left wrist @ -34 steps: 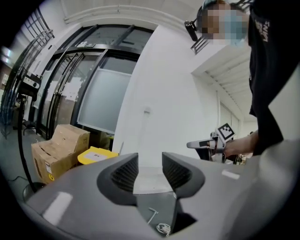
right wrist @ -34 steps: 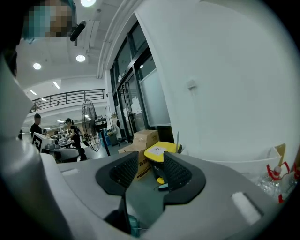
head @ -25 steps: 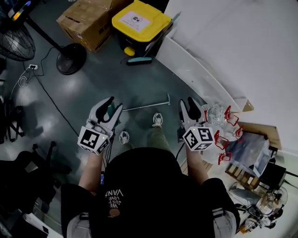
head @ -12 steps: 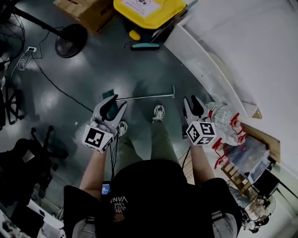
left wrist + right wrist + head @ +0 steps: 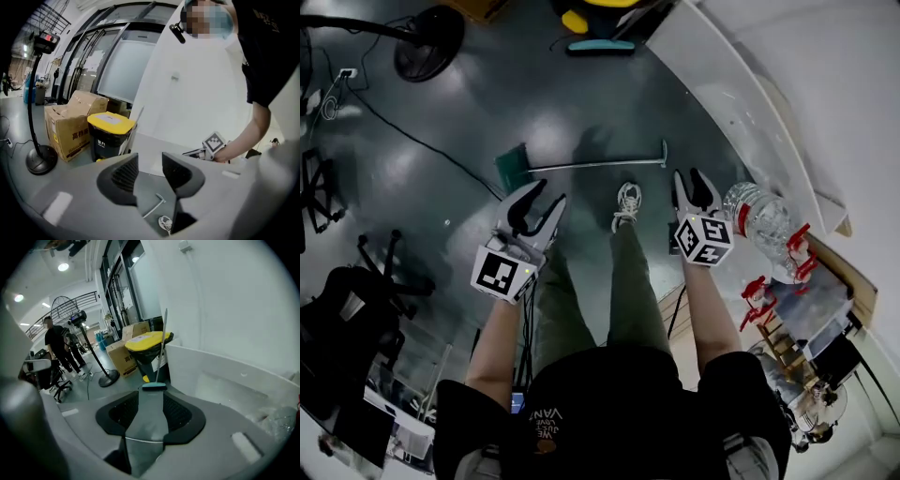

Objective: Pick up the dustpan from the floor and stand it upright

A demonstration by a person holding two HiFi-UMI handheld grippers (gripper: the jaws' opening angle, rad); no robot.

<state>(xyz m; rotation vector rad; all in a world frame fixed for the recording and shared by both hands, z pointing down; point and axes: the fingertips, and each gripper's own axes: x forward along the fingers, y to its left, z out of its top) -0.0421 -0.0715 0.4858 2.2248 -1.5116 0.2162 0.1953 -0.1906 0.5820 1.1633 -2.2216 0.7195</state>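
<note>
The dustpan lies flat on the dark floor, its green pan (image 5: 511, 167) to the left and its thin metal handle (image 5: 600, 163) running right to a bent end. My left gripper (image 5: 539, 200) hovers just below the pan, open and empty. The right gripper (image 5: 692, 178) is near the handle's right end, also open with nothing in it. In the left gripper view the handle (image 5: 155, 206) shows on the floor between the open jaws (image 5: 150, 161). The right gripper view shows the handle (image 5: 140, 440) as a thin line crossing low between its jaws (image 5: 151, 404).
The person's shoe (image 5: 626, 202) stands just below the handle. A fan base (image 5: 431, 37) and a cable lie at upper left, a teal broom head (image 5: 600, 45) at the top. A white ledge (image 5: 741, 103), a bottle (image 5: 759, 220) and red clamps (image 5: 797, 253) are on the right. A yellow-lidded bin (image 5: 110, 133) and a cardboard box (image 5: 72, 124) stand ahead.
Both grippers have come down toward the floor, and the dustpan now sits close in front of them. Their jaws look the same as before.
</note>
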